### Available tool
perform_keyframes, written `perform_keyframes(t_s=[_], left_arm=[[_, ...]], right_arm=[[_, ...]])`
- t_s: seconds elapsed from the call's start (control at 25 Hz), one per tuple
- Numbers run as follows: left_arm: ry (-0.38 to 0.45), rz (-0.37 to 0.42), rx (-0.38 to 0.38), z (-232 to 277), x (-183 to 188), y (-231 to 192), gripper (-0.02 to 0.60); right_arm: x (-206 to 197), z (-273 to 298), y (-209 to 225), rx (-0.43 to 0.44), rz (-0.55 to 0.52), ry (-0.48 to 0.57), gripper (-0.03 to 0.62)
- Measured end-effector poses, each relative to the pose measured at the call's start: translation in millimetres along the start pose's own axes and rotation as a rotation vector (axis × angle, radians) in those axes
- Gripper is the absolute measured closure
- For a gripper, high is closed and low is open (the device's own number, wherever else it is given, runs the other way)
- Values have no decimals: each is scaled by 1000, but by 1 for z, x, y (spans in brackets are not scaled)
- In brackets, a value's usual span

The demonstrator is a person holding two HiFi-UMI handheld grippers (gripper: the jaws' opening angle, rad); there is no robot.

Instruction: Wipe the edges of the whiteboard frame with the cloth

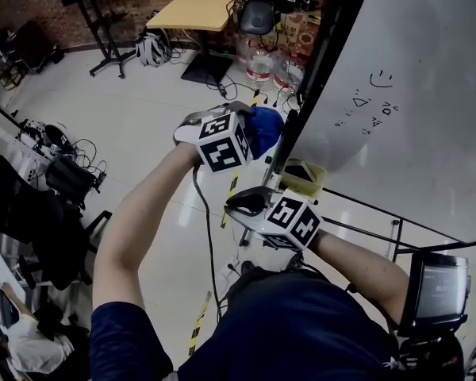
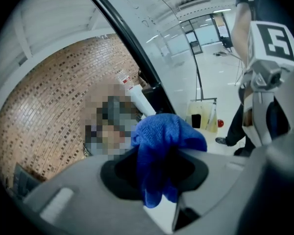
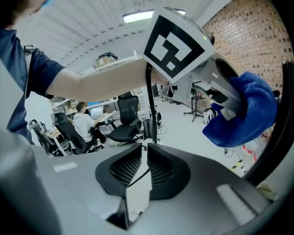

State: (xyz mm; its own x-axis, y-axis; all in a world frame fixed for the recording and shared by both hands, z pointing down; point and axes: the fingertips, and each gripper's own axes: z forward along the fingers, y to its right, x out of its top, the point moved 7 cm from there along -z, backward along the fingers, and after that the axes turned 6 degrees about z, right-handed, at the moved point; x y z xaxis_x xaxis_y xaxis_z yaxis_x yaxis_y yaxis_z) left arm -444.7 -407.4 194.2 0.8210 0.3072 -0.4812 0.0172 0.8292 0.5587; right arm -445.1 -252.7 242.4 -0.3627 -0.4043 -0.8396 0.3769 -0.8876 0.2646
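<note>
A blue cloth is bunched between the jaws of my left gripper, which is shut on it. The cloth sits right beside the black frame along the left edge of the whiteboard. In the left gripper view the cloth bulges out past the pads, with the frame running up behind it. My right gripper hangs lower, close to the frame's foot. Its jaws are almost together, with only a thin slit and nothing between them. From there the cloth shows at the upper right.
A yellow container sits at the whiteboard's base. A wooden table, water bottles and floor cables lie beyond. A small screen stands at the lower right. Office chairs and a seated person are farther off.
</note>
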Motion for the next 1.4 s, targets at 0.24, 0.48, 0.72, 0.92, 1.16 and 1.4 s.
perform_keyframes(t_s=[0.24, 0.48, 0.72, 0.92, 1.16, 1.4], left_arm=[[18, -26, 59, -17, 5, -23, 457], [28, 27, 69, -19, 30, -26, 460], [62, 39, 128, -38, 48, -38, 462], [84, 50, 120, -45, 68, -42, 462], [81, 47, 120, -50, 73, -44, 462], [91, 57, 145, -61, 83, -56, 462]], right_arm=[[30, -27, -5, -46, -78, 76, 555], [58, -54, -3, -64, -78, 185, 554], [74, -67, -2, -93, -105, 219, 554], [73, -68, -2, -99, -120, 214, 554], [83, -76, 1, -117, -121, 256, 555], [98, -87, 12, -123, -111, 267, 554]])
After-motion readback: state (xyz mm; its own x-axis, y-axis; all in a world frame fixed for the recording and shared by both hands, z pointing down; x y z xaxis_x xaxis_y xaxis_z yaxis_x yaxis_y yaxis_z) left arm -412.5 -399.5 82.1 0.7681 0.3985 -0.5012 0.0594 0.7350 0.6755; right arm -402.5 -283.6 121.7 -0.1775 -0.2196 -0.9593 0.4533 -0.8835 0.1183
